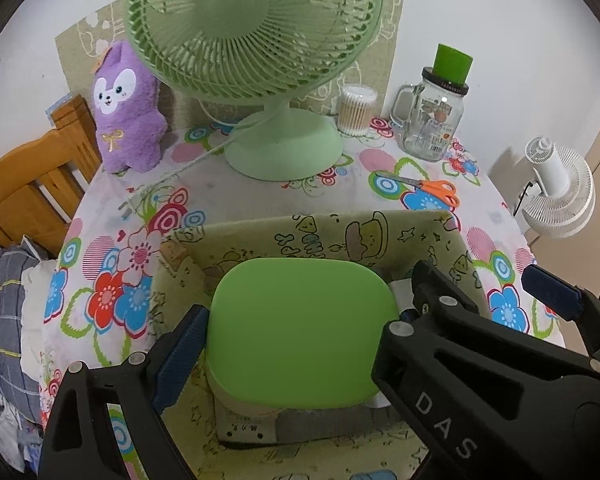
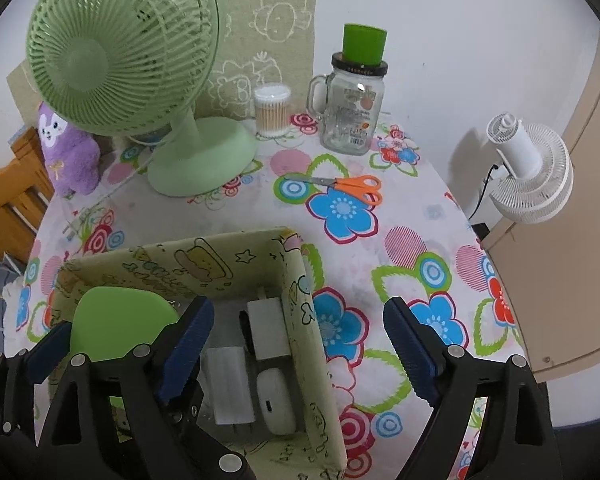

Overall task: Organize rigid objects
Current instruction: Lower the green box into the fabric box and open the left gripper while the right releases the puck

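Observation:
My left gripper [image 1: 300, 320] is shut on a flat green rounded lid [image 1: 304, 332] and holds it over the open yellow-green patterned fabric box [image 1: 324, 228]. In the right wrist view the lid [image 2: 116, 324] sits at the box's left side, the left gripper's blue pads [image 2: 48, 348] beside it. My right gripper [image 2: 300, 344] is open and empty, straddling the box's right wall [image 2: 308, 320]. Inside the box lie white adapters [image 2: 268, 332] and a white case [image 2: 276, 400]. Orange-handled scissors [image 2: 348, 188] lie on the flowered tablecloth [image 2: 400, 280] beyond the box.
A green desk fan [image 2: 140, 80], a purple plush [image 2: 68, 156], a cotton-swab tub [image 2: 272, 110] and a glass mug jar with green cup [image 2: 352, 108] stand at the table's back. A white fan [image 2: 532, 172] is off the right edge; a wooden chair [image 1: 32, 188] at left.

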Demonstrator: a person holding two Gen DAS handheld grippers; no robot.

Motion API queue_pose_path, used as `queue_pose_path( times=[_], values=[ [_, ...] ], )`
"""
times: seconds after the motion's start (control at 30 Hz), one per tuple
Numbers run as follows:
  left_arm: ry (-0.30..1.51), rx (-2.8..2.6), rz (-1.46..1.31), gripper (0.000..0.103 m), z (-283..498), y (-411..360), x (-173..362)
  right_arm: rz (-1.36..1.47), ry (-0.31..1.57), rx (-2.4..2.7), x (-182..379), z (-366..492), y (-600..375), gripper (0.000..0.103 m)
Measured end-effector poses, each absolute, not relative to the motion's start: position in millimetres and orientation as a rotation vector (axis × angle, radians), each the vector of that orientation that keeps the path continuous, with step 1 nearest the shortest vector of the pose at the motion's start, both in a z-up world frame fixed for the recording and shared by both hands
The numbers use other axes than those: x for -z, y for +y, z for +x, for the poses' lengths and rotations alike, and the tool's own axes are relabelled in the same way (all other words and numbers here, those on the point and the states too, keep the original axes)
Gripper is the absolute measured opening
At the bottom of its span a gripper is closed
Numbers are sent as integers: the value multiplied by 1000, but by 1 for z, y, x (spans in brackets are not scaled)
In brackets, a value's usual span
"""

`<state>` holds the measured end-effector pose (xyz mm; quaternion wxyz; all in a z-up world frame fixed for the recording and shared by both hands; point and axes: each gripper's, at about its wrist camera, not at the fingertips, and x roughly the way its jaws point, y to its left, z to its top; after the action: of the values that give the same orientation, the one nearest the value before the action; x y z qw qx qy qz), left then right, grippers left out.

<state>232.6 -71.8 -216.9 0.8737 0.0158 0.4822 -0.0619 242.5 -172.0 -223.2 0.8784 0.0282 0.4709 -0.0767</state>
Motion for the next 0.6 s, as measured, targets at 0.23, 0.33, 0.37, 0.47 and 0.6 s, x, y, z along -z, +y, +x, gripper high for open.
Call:
queue_pose_path(
  times=[0.23,0.33,0.37,0.47,0.6],
  values=[
    [1041,132,44,95,241,-77,229,71,1013,169,236,251,-176,90],
    [1049,135,48,95,244,-77,233,75,1021,176,241,254,-176,90],
    [1054,136,49,95,245,-77,235,76,1025,182,243,255,-176,90],
    [1082,134,47,95,248,-78,239,106,1031,181,246,256,-178,90],
    [1137,137,56,95,251,-80,245,126,1065,192,252,257,-181,90]
  ],
)
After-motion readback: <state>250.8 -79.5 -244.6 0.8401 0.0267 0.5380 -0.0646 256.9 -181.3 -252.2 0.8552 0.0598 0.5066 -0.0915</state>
